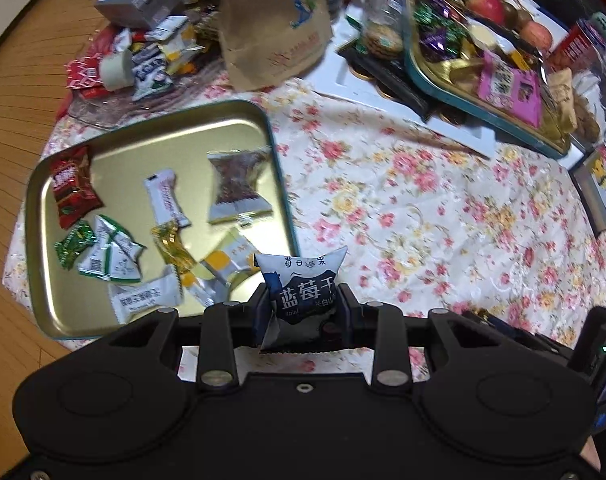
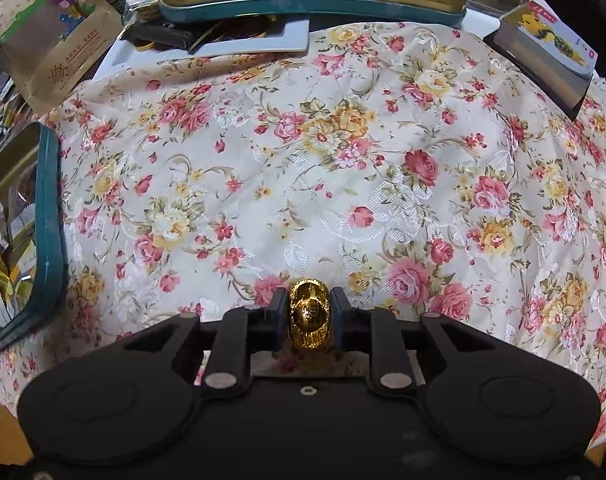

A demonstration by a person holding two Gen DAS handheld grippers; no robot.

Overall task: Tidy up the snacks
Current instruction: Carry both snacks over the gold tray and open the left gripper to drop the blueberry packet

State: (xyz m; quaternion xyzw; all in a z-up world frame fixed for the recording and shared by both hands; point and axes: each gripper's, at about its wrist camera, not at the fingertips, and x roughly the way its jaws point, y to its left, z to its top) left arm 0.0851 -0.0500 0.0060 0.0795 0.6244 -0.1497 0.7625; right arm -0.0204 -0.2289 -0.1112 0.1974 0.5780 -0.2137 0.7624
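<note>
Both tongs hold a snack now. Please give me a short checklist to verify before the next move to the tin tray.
1. Left tongs grip the blueberry packet: ok.
2. Right tongs grip the gold foil candy: ok.
3. Tin tray has free space for more snacks: ok.
4. Floral tablecloth between right tongs and tray edge is free of objects: ok.
5. Packet is above the tray: cannot tell.

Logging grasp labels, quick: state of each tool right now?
Left tool: closed on a blue-and-white blueberry snack packet.
Right tool: closed on a gold-foil chocolate.
</note>
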